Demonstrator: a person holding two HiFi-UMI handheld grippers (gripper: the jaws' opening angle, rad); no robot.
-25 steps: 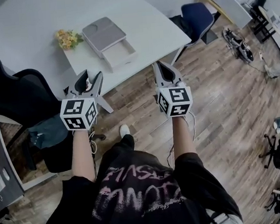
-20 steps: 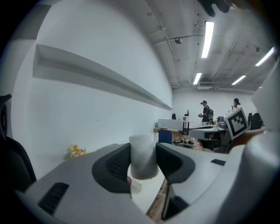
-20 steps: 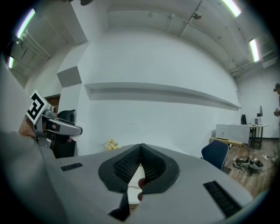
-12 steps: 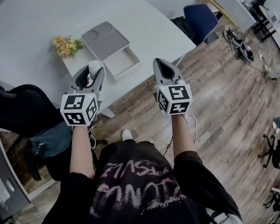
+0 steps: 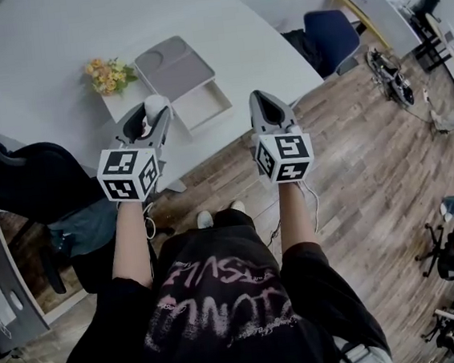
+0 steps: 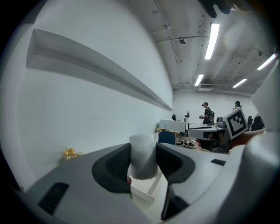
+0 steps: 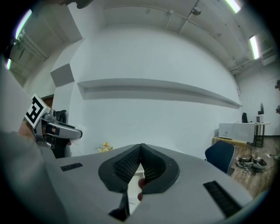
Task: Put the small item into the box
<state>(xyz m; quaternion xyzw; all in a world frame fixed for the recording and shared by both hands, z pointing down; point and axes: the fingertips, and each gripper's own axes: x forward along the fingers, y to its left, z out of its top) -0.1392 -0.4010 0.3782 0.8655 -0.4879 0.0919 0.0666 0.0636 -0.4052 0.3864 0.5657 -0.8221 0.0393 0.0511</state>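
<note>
My left gripper is shut on a small white cylindrical item, held over the near edge of the white table, just left of the box. In the left gripper view the item stands upright, pinched between the two dark pads. The box is an open white tray with its grey lid lying behind it. My right gripper hovers to the right of the box, shut with nothing in it; its ribbed pads meet in the right gripper view.
A small bunch of yellow flowers lies on the table left of the lid. A black office chair stands at the left, a blue chair at the table's far right corner. Wooden floor lies below. People stand far back.
The person has stepped closer to the table. Both grippers have moved forward, so the left one with the white item now hangs over the table edge beside the box.
</note>
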